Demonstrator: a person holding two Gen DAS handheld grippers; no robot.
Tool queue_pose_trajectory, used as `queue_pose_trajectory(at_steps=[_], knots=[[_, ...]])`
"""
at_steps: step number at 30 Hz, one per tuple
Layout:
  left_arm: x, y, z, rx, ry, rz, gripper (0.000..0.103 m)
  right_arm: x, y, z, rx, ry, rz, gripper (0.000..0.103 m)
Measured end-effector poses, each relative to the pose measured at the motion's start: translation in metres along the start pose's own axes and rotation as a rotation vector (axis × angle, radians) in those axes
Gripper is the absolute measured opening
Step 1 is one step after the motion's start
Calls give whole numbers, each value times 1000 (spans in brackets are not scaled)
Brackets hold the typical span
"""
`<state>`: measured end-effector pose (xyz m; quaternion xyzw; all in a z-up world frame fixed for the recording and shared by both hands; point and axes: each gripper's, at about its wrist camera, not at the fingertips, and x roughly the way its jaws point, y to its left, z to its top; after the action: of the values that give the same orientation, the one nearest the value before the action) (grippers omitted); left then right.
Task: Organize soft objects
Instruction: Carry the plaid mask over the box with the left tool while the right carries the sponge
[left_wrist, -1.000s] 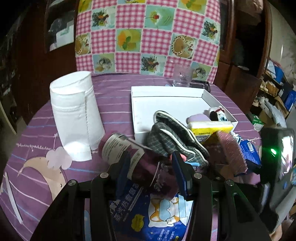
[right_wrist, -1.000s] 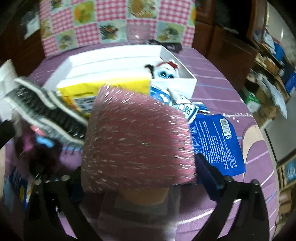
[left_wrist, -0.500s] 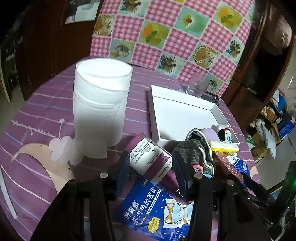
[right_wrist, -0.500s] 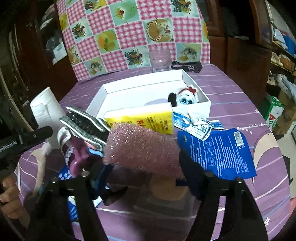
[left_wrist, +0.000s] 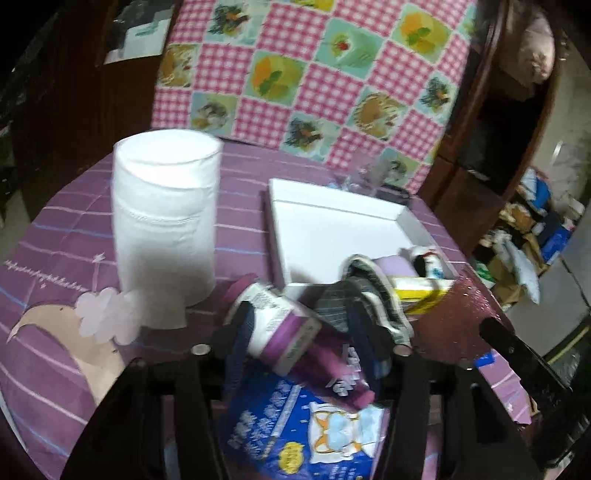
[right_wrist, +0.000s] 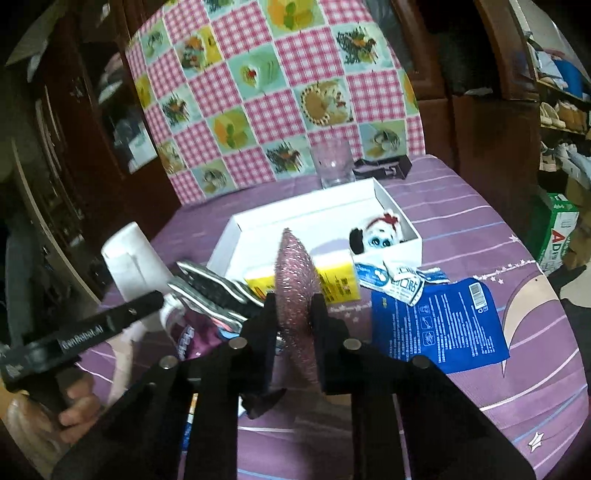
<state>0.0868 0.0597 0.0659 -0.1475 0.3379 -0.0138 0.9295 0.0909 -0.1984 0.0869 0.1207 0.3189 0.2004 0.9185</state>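
At the far left of the round table under its purple striped cloth (left_wrist: 66, 236) we see an upright roll of white tissue paper (left_wrist: 164, 218), with a loose sheet trailing at its foot. Just to its right lies a purple-and-white labelled packet (left_wrist: 284, 328), and our left gripper (left_wrist: 301, 341) stands around it with its jaws opening; the packet sits between them, but we cannot tell whether the pads touch it. Below it lies a blue printed pouch with a cartoon fox (left_wrist: 314, 432). Next comes a grey checked fabric piece with white trim (left_wrist: 369, 291), draped over the near edge of the shallow white cardboard box (right_wrist: 391, 199). Inside the box rest a yellow packaged sponge (right_wrist: 336, 282) and a small black-and-white plush toy with a red bow (right_wrist: 380, 236). Our right gripper (right_wrist: 295, 310) is closing on a pink glittery scouring pad (right_wrist: 295, 269), pinching it edge-on above the table, in front of the box. Farther right lies a flat blue sachet (right_wrist: 439, 325).
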Motion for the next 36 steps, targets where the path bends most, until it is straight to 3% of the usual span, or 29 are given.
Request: queue_pose_trajectory(at_steps=[3, 9, 12, 13, 17, 18, 27, 31, 36], knots=[[0, -9, -1, 32, -17, -43, 63, -4, -1, 2, 11, -11, 12, 19], [20, -38, 3, 143, -11, -16, 63, -5, -3, 3, 31, -11, 26, 19], [35, -40, 4, 148, 24, -4, 62, -6, -7, 3, 48, -13, 29, 19], [41, -38, 6, 128, 46, -9, 59, -6, -8, 4, 54, -14, 34, 19], [54, -32, 10, 74, 109, -40, 23, -6, -13, 4, 81, -10, 48, 19], [54, -32, 11, 63, 116, -58, 19, -6, -13, 4, 84, -10, 48, 19], [42, -35, 15, 2, 137, -86, 12, -13, -7, 3, 70, -34, 64, 19], [24, -40, 24, 1, 108, -79, 10, -10, -6, 9, 67, -37, 30, 19], [-7, -50, 49, 14, 42, -86, 10, -16, -8, 36, 141, -38, 104, 19]])
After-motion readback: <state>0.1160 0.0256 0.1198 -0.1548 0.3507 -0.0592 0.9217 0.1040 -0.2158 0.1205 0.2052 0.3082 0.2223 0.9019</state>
